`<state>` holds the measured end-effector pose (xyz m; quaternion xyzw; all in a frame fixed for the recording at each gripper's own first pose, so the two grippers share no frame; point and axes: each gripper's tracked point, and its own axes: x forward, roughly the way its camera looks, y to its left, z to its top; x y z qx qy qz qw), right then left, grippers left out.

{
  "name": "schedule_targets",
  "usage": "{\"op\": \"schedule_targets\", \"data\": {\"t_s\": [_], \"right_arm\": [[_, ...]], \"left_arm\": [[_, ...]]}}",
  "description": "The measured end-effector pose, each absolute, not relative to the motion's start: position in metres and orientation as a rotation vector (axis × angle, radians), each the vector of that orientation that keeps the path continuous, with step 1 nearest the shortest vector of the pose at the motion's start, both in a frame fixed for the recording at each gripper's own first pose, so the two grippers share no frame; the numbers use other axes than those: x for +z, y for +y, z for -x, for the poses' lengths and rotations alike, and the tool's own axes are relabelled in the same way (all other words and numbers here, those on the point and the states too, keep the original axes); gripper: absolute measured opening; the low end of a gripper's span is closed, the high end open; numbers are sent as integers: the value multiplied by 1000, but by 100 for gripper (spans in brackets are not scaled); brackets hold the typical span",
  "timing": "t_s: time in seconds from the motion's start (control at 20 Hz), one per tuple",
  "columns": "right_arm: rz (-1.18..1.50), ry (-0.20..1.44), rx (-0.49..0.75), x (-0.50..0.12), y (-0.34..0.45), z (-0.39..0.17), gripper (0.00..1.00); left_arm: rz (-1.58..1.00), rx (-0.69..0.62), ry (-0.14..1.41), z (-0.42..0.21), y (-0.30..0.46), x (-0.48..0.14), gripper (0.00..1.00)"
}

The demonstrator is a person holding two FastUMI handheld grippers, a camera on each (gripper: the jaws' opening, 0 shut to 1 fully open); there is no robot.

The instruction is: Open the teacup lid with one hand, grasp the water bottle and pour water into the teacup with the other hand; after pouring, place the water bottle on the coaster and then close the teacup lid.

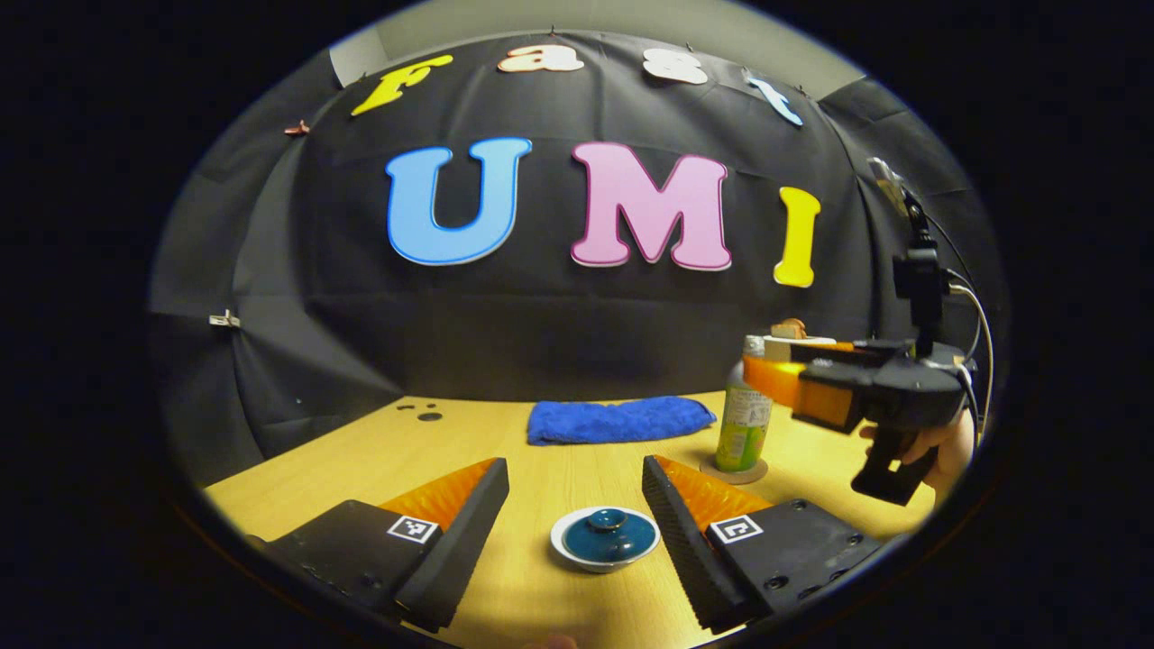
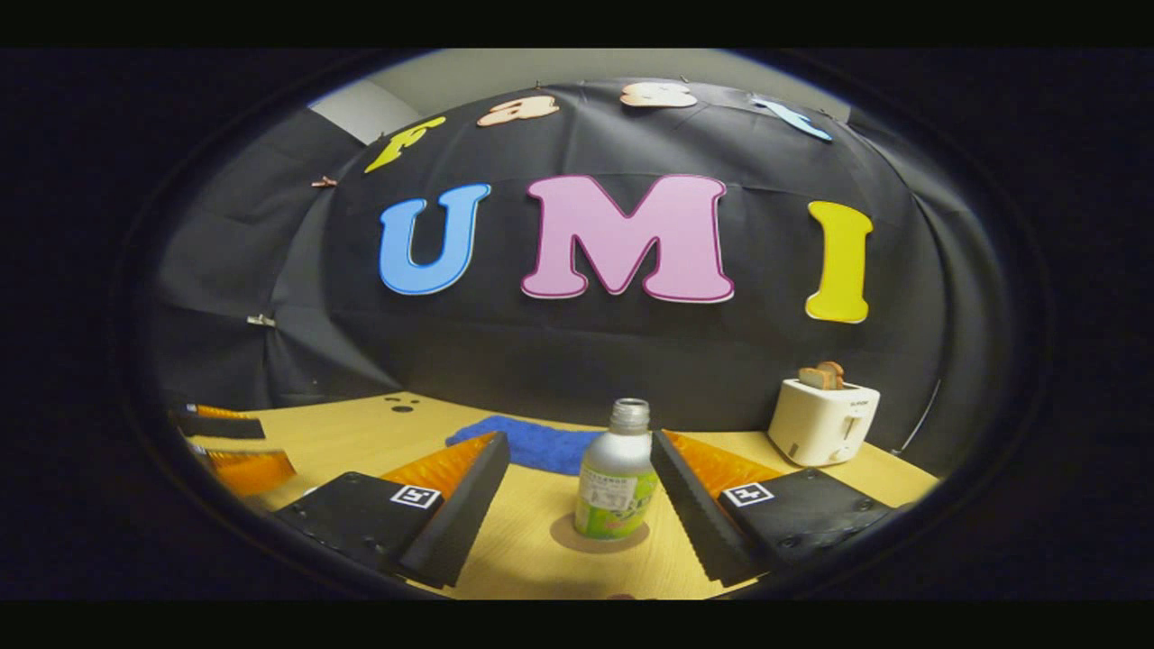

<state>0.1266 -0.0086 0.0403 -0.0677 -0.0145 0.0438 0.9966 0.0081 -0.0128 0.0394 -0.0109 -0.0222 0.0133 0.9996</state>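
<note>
A white teacup [image 1: 570, 552] with its dark teal lid [image 1: 609, 535] on stands on the table between the fingers of my left gripper [image 1: 575, 469], which is open and clear of it. The water bottle [image 2: 618, 482], silver with a green label, stands upright on a round coaster [image 2: 566, 539]. My right gripper [image 2: 579, 442] is open with the bottle between its fingers, a gap showing on each side. In the left gripper view the bottle [image 1: 744, 424] and coaster [image 1: 755, 472] are at the right, with the right gripper [image 1: 766, 379] at the bottle's neck, held by a hand [image 1: 947, 451].
A blue towel [image 1: 618, 419] lies at the back of the wooden table [image 1: 523, 595]. A white toaster [image 2: 825, 419] with toast stands at the back right. The left gripper's orange fingers [image 2: 239, 464] reach in at the far left of the right gripper view.
</note>
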Motion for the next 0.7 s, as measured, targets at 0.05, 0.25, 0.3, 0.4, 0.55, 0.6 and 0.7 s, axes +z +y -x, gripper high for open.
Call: {"op": "schedule_targets", "data": {"t_s": [0.05,0.25,0.3,0.4,0.55,0.6,0.7], "right_arm": [[161,-19,75,39,-13,-117,97],[171,-38,8,48,-34,-73,97],[149,-48,4,51,-36,-61,95],[117,-54,-14,52,-45,-36,97],[90,-62,-31,46,-55,-2,97],[79,-64,-43,45,-59,6,96],[57,-58,-61,38,-69,18,96]], "left_arm": [[30,57,-82,-2,-6,50,94],[101,72,-147,18,-9,69,95],[105,74,-151,23,-9,68,95],[106,76,-146,34,-10,63,95],[138,60,-117,48,-17,51,95],[145,56,-112,51,-19,50,95],[142,54,-99,54,-22,48,95]]}}
